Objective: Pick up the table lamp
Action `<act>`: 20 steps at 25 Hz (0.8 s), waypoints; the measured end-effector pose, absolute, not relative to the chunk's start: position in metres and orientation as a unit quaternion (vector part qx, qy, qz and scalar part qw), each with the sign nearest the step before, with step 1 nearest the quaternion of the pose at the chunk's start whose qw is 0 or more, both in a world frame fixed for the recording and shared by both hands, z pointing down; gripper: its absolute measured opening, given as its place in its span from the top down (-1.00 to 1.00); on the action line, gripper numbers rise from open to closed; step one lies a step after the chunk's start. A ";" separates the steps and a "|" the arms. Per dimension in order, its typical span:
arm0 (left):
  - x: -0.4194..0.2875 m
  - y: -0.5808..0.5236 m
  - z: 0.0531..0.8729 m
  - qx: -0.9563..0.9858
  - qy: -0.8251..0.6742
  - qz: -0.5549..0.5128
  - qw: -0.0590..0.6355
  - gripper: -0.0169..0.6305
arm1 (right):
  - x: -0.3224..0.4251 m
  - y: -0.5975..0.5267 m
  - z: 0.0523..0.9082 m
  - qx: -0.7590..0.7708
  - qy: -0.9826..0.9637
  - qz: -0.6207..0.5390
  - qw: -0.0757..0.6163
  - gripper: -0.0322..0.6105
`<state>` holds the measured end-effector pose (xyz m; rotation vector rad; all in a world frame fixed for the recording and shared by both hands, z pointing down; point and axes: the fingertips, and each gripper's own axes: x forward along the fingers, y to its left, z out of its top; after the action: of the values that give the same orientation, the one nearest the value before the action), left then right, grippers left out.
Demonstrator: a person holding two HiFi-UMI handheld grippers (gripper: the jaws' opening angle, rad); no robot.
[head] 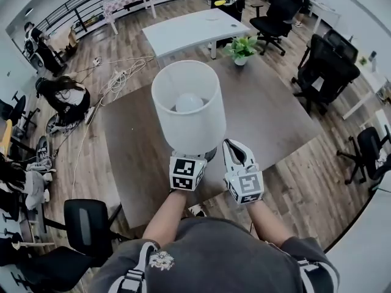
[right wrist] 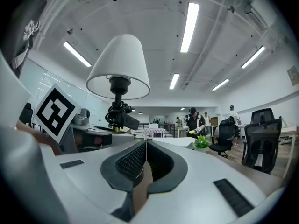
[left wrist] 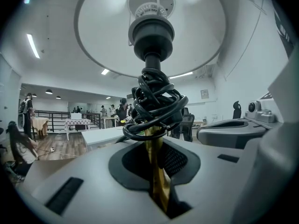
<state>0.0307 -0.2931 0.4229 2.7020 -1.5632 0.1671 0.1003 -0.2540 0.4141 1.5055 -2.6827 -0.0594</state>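
Left claw (left wrist: 158,185) pinches the gold stem (left wrist: 152,146) of the table lamp (head: 188,105), up over the brown table (head: 275,115). Right claw (right wrist: 144,162) is pressed together, with nothing in it. From above, the white shade (head: 201,124) hides the lamp's foot and the left claw's tips.

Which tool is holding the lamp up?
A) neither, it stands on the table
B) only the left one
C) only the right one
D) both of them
B: the left tool is clamped on the gold stem of the lamp, while the right tool beside it is shut on nothing.
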 end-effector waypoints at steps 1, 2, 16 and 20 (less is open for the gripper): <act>0.031 -0.294 0.417 0.865 -0.499 0.053 0.005 0.77 | 0.100 -0.257 0.408 0.488 -0.872 -0.024 0.030 0.82; 0.031 -0.295 0.412 0.865 -0.498 0.052 0.003 0.77 | 0.100 -0.260 0.402 0.487 -0.873 -0.028 0.027 0.82; 0.012 -0.299 0.394 0.862 -0.506 0.046 0.004 0.77 | 0.088 -0.277 0.365 0.485 -0.872 -0.060 0.005 0.82; 0.007 -0.297 0.396 0.861 -0.507 0.047 0.000 0.77 | 0.080 -0.278 0.366 0.484 -0.873 -0.062 0.007 0.82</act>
<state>0.0067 -0.2969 0.3965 2.7039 -1.5915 0.1470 0.0805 -0.2776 0.3664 1.5146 -2.7291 -0.1947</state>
